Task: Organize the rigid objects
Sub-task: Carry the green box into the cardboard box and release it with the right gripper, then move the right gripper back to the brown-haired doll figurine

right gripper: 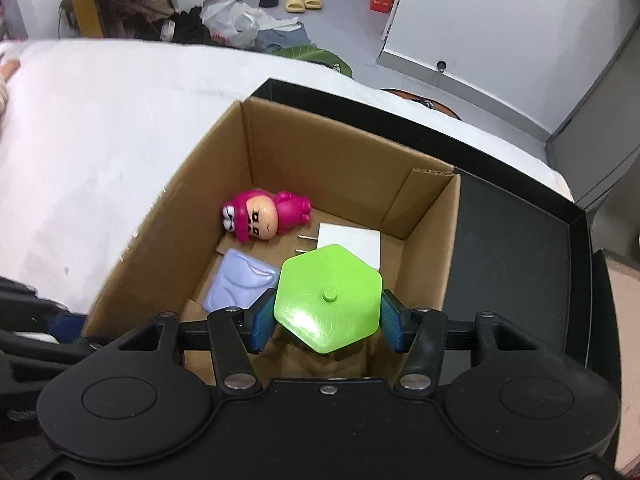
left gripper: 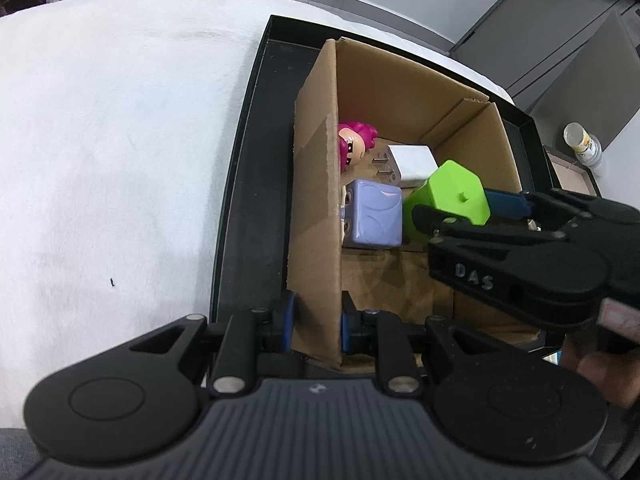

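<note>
Green hexagonal block (right gripper: 328,298) sits pinched between your right gripper's (right gripper: 326,322) blue pads, above the cardboard box (right gripper: 348,168). Your left gripper (left gripper: 316,326) clamps the box's near wall; the pink figurine (right gripper: 266,216) lies ahead inside.

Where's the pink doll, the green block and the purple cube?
pink doll (right gripper: 262,220), right wrist view, on its face.
green block (right gripper: 326,298), right wrist view, on its flat hexagon top.
purple cube (left gripper: 374,218), left wrist view, on its top face.
</note>
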Demonstrator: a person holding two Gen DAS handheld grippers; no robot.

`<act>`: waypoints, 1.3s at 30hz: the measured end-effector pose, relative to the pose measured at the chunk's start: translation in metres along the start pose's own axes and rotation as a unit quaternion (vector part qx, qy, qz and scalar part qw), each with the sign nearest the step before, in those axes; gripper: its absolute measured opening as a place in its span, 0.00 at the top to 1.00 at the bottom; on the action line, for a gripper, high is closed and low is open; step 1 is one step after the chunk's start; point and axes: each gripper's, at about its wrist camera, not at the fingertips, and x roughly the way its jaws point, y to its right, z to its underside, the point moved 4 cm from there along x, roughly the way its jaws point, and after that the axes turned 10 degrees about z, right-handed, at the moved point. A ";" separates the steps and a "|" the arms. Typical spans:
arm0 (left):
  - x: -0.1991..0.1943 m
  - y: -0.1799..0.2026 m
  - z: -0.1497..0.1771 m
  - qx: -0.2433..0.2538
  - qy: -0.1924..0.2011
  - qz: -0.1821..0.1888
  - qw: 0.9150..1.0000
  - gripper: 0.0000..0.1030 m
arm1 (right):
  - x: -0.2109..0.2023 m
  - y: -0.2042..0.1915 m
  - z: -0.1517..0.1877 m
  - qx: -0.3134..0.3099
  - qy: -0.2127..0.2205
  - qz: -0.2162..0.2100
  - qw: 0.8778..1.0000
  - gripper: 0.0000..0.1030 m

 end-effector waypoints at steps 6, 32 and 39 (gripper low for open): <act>-0.001 -0.001 0.000 0.000 0.002 -0.001 1.000 0.80 | 0.002 -0.004 0.000 0.006 -0.005 0.003 1.000 0.48; 0.000 0.003 0.002 0.006 0.002 -0.020 1.000 0.80 | -0.055 0.073 0.013 0.054 0.047 0.013 0.997 0.46; 0.002 0.005 0.004 0.002 0.003 -0.026 1.000 0.81 | -0.048 0.097 0.027 0.070 0.039 0.024 0.996 0.45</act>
